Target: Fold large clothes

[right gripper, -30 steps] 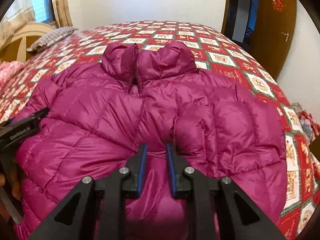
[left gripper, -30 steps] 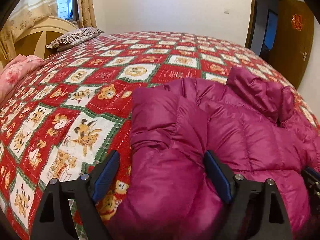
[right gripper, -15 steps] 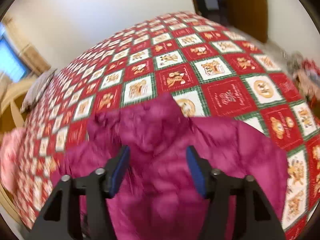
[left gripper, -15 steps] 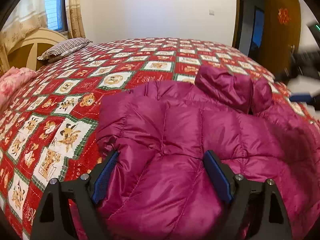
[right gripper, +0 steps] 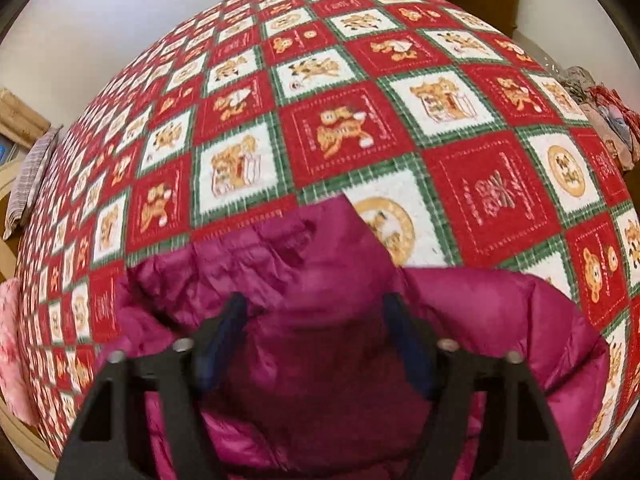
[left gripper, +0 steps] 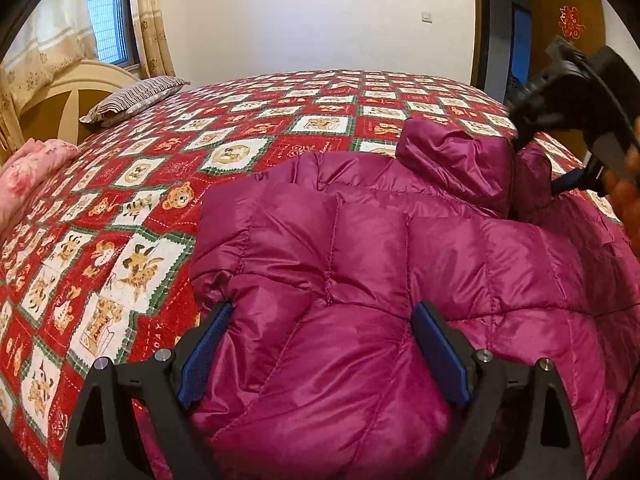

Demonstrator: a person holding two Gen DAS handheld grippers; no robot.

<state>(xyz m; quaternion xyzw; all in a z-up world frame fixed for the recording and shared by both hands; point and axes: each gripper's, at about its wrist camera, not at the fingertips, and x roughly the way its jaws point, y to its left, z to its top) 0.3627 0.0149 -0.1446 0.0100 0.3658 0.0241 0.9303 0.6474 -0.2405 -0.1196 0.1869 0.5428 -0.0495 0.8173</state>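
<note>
A magenta puffer jacket lies on a red, white and green patchwork bedspread. My left gripper is open, its blue-padded fingers on either side of the jacket's folded sleeve and shoulder. My right gripper is open over the jacket's collar, one finger on each side of it. The right gripper also shows in the left wrist view, above the collar at the far right.
A striped pillow and a cream headboard are at the far left. Pink bedding lies at the left edge. A brown door stands at the right. Loose clothes lie beyond the bed's right edge.
My right gripper opened and moved up the jacket from the front panel to the collar. My left gripper shifted slightly onto the sleeve and stayed open.
</note>
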